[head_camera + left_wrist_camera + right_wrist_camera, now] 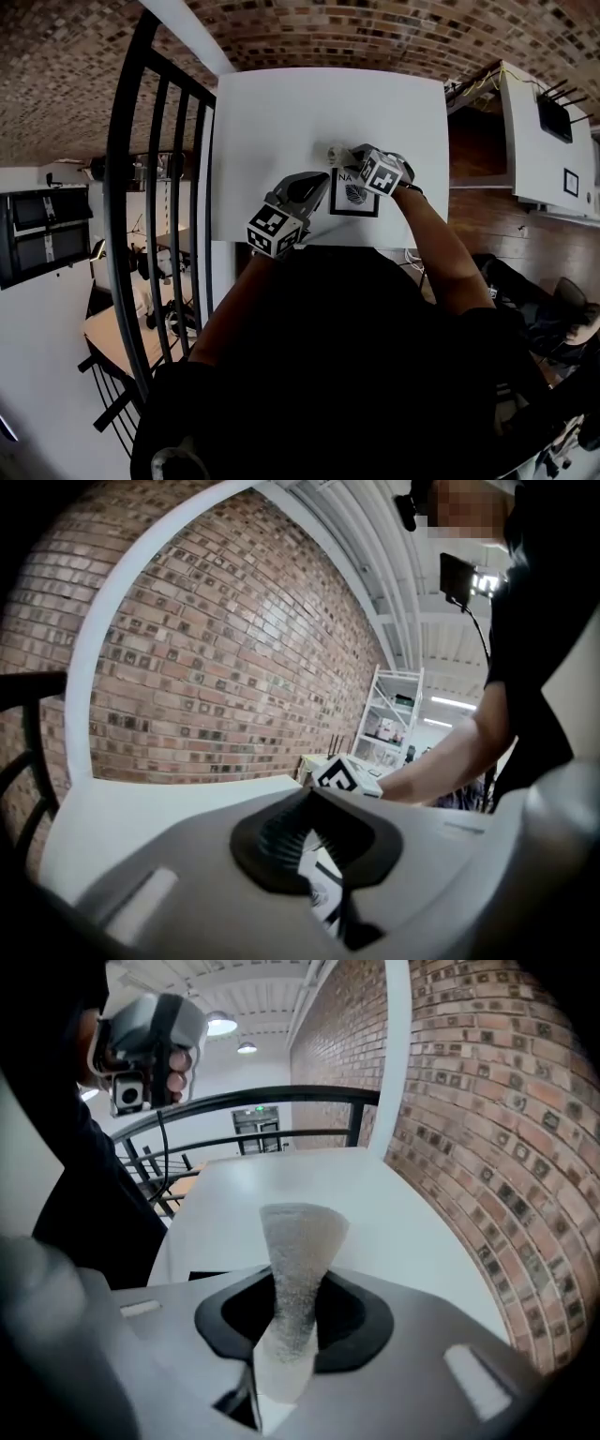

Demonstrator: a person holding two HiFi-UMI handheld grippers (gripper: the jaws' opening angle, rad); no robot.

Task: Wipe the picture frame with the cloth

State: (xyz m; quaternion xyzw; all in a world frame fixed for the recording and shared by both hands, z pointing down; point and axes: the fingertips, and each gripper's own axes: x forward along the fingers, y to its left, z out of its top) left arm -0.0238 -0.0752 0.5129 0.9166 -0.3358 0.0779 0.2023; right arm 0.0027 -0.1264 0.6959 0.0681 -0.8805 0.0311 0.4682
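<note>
Left gripper [321, 187] jaws clamp picture frame [355, 197] at its left edge; right gripper [289, 1333] jaws pinch cloth [298, 1241]. Sweep lightly, keeping the frame steady.

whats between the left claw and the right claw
The frame, in the head view: the left claw grips its left edge, and the right claw holds the cloth near its top.

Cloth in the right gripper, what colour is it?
Pale grey-white, finely speckled. The cloth shows best in the right gripper view.
</note>
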